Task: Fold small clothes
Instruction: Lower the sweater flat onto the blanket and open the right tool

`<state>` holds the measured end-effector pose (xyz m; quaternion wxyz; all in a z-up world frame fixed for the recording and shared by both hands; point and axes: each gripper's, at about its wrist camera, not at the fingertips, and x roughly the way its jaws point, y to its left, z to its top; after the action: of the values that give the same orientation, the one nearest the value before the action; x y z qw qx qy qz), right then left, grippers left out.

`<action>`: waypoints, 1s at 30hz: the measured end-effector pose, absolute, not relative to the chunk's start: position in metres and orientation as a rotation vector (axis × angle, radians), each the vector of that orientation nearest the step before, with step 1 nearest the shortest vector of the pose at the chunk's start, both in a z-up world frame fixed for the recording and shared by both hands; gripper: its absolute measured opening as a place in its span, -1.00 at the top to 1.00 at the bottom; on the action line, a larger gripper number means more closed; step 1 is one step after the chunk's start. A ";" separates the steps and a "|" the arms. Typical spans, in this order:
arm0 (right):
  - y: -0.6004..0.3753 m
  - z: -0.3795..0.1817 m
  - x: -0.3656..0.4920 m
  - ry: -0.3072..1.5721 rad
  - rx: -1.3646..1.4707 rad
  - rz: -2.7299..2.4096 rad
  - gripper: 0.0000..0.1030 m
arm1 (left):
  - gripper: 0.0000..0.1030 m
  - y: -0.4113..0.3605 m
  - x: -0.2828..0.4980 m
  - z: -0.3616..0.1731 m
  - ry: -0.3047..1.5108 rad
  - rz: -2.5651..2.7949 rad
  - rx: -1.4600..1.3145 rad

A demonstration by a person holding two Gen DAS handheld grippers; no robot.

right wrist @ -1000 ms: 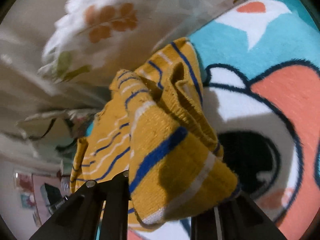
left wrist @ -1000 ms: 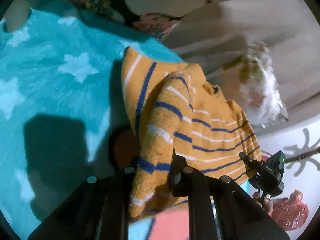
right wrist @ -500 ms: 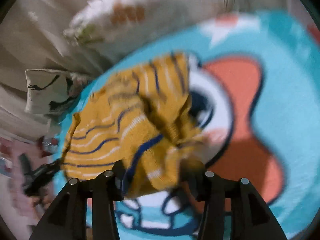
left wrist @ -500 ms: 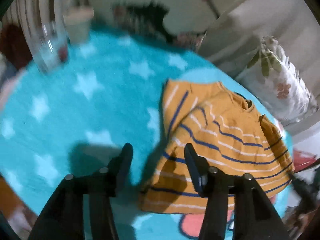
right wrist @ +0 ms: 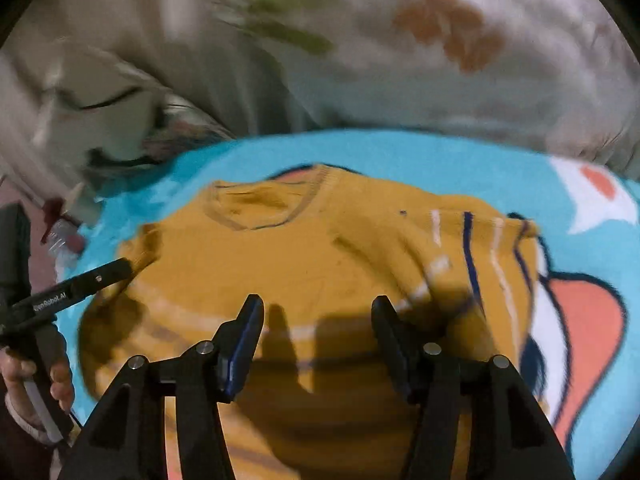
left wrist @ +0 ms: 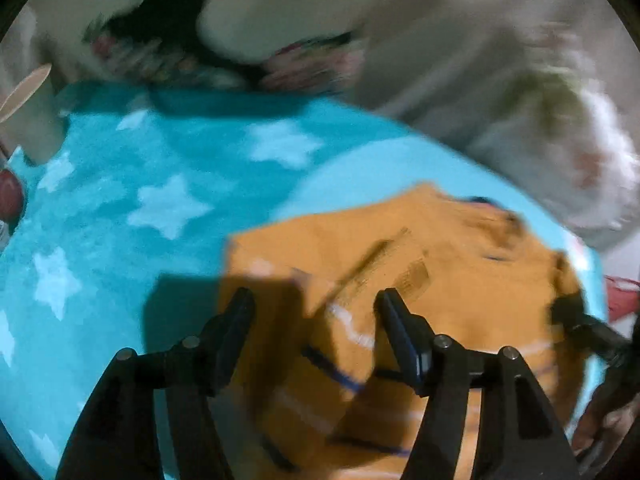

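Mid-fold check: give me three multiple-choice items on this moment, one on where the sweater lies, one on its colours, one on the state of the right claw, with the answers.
1. The sweater lies:
A. on the turquoise blanket
B. on the floral pillow
C. hanging from a claw

2. The sweater is:
A. red with white dots
B. mustard yellow with blue and white stripes
C. plain green

3. The right claw is:
A. shut on the sweater
B. shut on nothing
C. open above the sweater, gripping nothing

Answers: A, blanket shows around the sweater; B, stripes show near its right edge; C, a clear gap shows between the fingers.
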<state>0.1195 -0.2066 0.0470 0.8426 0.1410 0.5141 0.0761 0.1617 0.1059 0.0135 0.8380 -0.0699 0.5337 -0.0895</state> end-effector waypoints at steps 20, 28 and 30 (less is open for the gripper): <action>-0.347 0.073 0.039 0.961 0.496 -0.237 -0.38 | -0.52 0.179 0.084 0.119 0.839 0.061 -0.181; -0.292 0.131 -0.013 0.866 0.145 -0.169 -0.38 | -0.99 0.140 0.009 0.219 0.503 0.140 -0.128; -0.285 0.155 -0.032 0.781 0.039 -0.216 -0.43 | -0.99 0.135 -0.003 0.236 0.506 0.115 -0.123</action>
<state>-0.0316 -0.2854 0.1552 0.9188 0.0189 0.3801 -0.1050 -0.0031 0.1347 0.2362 0.9647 -0.0609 0.2498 0.0566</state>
